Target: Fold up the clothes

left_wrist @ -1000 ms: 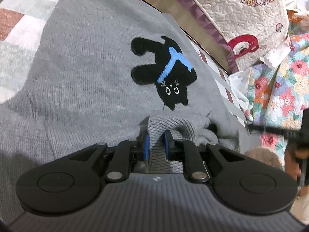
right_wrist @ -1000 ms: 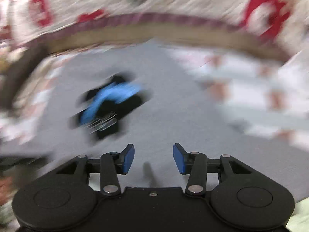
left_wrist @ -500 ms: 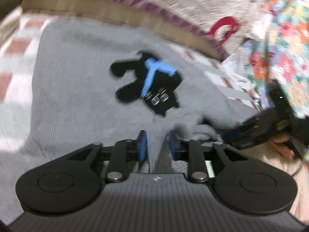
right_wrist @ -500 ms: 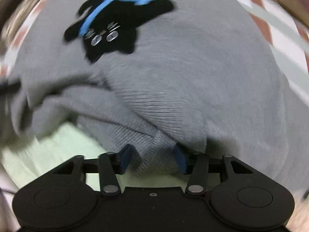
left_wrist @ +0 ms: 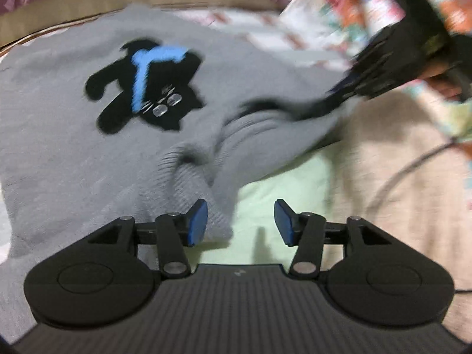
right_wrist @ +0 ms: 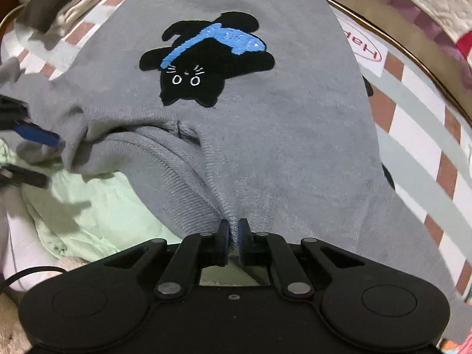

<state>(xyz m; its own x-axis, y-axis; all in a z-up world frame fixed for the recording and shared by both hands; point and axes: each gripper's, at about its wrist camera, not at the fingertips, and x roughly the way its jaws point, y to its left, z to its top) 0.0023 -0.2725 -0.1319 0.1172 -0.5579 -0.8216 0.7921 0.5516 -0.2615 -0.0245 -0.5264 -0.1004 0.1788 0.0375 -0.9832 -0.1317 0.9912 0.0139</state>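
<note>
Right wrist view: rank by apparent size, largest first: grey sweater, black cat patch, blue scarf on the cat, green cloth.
1. Grey sweater, fills most of the frame.
2. Black cat patch and green cloth: look similar in area, and the cloth is nearer and partly covered, so no ranking.
3. Blue scarf, smallest.

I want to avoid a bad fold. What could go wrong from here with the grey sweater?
1. Only the right claw pinches the grey sweater; the left claw is open, so one-sided pulling may skew the fold.
2. The knit is bunched near the collar; creases may get folded in.
</note>
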